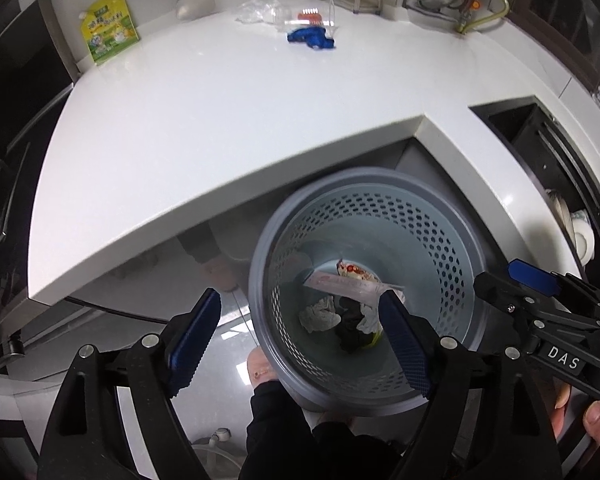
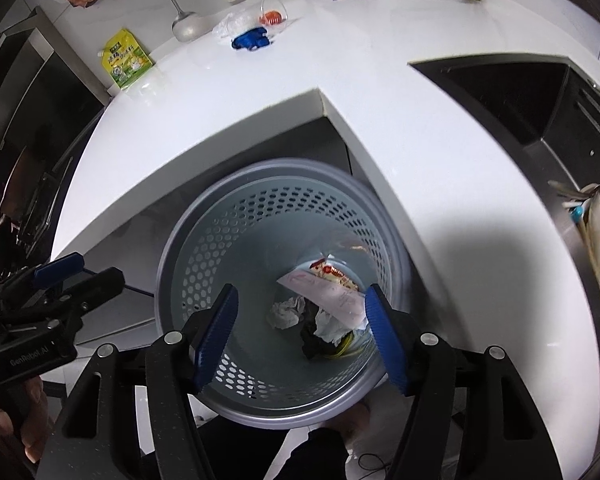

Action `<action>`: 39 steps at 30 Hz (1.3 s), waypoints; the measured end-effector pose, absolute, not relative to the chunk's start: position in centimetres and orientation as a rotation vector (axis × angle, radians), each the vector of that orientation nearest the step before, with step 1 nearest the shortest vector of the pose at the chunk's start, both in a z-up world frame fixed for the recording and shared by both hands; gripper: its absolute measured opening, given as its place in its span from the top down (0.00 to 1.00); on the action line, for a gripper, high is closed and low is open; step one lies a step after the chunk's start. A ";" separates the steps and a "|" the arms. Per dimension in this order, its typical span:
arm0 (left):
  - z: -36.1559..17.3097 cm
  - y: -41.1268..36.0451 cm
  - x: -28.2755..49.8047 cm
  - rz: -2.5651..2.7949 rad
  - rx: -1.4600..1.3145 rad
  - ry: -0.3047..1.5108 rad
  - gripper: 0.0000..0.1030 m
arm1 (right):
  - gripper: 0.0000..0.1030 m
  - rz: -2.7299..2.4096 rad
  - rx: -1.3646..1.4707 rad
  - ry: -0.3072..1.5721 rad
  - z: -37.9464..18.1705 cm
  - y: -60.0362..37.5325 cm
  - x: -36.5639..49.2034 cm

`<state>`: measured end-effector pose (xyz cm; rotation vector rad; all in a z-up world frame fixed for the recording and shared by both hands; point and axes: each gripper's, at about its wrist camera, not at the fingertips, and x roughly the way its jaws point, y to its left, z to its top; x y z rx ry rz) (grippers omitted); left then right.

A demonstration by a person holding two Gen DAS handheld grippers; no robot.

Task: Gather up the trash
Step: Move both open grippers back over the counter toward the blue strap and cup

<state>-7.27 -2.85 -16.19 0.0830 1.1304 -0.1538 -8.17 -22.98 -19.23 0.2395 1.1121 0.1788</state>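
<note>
Bright, fisheye-warped, slight motion blur

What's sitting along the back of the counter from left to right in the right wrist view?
Green pouch → ladle → blue crumpled item → tipped clear cup.

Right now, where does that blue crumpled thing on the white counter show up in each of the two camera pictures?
Left wrist view: the blue crumpled thing lies near the top, right of centre, just below a tipped clear cup.
Right wrist view: the same blue crumpled thing lies near the top, left of centre.
Shared landmark: the yellow-green pouch, farther left along the counter in both views.
</note>
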 end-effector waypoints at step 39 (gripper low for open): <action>-10.2 3.9 11.1 -0.152 0.064 0.904 0.14 | 0.33 0.116 0.195 0.907 -13.3 -19.2 11.6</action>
